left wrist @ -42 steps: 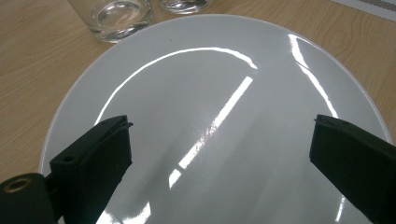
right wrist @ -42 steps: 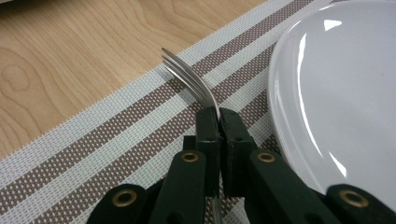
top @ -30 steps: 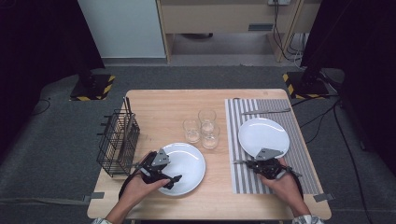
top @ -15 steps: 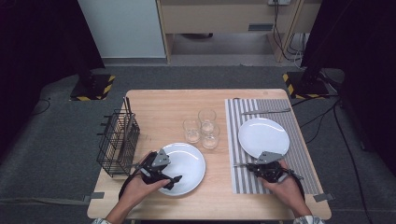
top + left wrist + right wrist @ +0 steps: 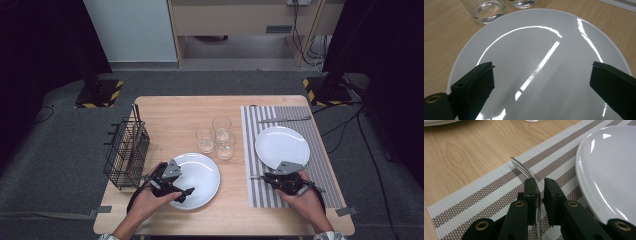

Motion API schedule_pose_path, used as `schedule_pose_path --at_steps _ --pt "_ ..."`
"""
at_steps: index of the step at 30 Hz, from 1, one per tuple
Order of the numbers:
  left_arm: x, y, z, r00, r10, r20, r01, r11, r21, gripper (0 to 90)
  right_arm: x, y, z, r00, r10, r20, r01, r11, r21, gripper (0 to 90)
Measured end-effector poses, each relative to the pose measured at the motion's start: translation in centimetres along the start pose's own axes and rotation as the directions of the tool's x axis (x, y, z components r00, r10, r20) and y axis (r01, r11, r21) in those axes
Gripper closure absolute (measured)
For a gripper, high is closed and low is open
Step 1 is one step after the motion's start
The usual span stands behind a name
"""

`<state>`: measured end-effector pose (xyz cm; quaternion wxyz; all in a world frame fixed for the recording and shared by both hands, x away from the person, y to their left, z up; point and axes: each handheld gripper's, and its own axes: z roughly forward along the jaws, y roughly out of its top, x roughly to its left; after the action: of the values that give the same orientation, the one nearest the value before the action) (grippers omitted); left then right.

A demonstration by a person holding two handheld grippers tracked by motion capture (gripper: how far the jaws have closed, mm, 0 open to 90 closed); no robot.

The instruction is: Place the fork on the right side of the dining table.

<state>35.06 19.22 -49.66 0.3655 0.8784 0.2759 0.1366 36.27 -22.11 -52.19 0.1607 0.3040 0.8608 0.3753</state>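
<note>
high view: wooden table [image 5: 175,107] on grey carpet [image 5: 60,150].

Fork [image 5: 527,173] handle (behind the right gripper [image 5: 539,187]) hidden; plate [image 5: 609,170] cropped at frame edge.

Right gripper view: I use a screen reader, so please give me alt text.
The right gripper has a fork between its jaws, which have just been opening. It lies on a striped placemat, left of a white plate.
</note>
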Motion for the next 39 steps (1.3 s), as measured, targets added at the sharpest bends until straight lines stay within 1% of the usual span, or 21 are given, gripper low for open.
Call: schedule_pose_path --at_steps 3,4,7,8,13,16,18,19,22,24,27,29,36,39 --pt "0.0 0.0 0.0 1.0000 -0.001 0.002 0.001 1.0000 -0.001 4.6 -0.2 0.0 0.0 0.9999 0.005 0.009 -0.005 1.000 0.005 82.0" --pt "0.0 0.0 0.0 1.0000 0.000 0.001 0.000 1.0000 0.000 4.6 -0.4 0.0 0.0 0.9997 0.018 0.017 -0.018 1.000 0.009 82.7" --pt "0.0 0.0 0.0 1.0000 0.002 0.002 -0.002 1.0000 0.000 4.6 -0.6 -0.1 0.0 0.9994 0.030 0.016 -0.031 0.999 0.010 82.6" --pt "0.0 0.0 0.0 1.0000 0.002 0.002 -0.002 1.0000 0.000 4.6 -0.8 0.0 0.0 0.9988 0.039 0.030 -0.039 0.999 0.019 81.4" --pt "0.0 0.0 0.1 1.0000 0.001 0.004 -0.001 1.0000 0.002 4.7 -1.2 -0.1 0.2 0.9975 0.065 0.029 -0.066 0.997 0.026 77.9" --pt "-0.1 0.0 0.1 1.0000 0.003 0.006 -0.003 1.0000 0.003 4.7 -1.4 -0.2 0.2 0.9973 0.071 0.022 -0.071 0.997 0.024 76.2" --pt "-0.1 0.0 0.1 1.0000 0.002 0.006 -0.002 1.0000 0.004 4.7 -1.4 -0.2 0.2 0.9967 0.076 0.030 -0.077 0.997 0.017 72.5" --pt "-0.1 0.0 0.1 1.0000 0.001 0.005 -0.001 1.0000 0.004 4.7 -1.4 -0.1 0.1 0.9967 0.078 0.026 -0.078 0.997 0.009 70.2" --pt "-0.1 0.0 0.2 1.0000 0.003 0.007 -0.003 1.0000 0.003 4.7 -1.2 0.3 0.0 0.9972 0.072 0.023 -0.071 0.997 -0.019 66.2" --pt "-0.1 0.0 0.2 1.0000 0.000 0.010 0.000 1.0000 0.005 4.7 -1.1 0.6 0.1 0.9975 0.068 0.018 -0.067 0.997 -0.031 61.4" --pt "-0.1 0.0 0.2 0.9999 0.004 0.010 -0.004 1.0000 0.007 4.7 -0.9 1.1 0.5 0.9980 0.060 0.019 -0.059 0.998 -0.029 55.7" --pt "-0.1 0.0 0.3 0.9999 0.004 0.011 -0.004 1.0000 0.008 4.8 -0.8 1.5 0.9 0.9985 0.049 0.023 -0.048 0.999 -0.021 53.6" --pt "-0.1 -0.1 0.3 0.9999 0.002 0.013 -0.002 1.0000 0.008 4.8 -0.6 2.5 2.1 0.9993 0.033 0.018 -0.033 0.999 -0.012 53.8" --pt "-0.1 -0.1 0.3 0.9999 0.005 0.016 -0.006 0.9999 0.009 4.8 -0.6 2.7 2.5 0.9994 0.029 0.018 -0.029 1.000 0.009 54.4"
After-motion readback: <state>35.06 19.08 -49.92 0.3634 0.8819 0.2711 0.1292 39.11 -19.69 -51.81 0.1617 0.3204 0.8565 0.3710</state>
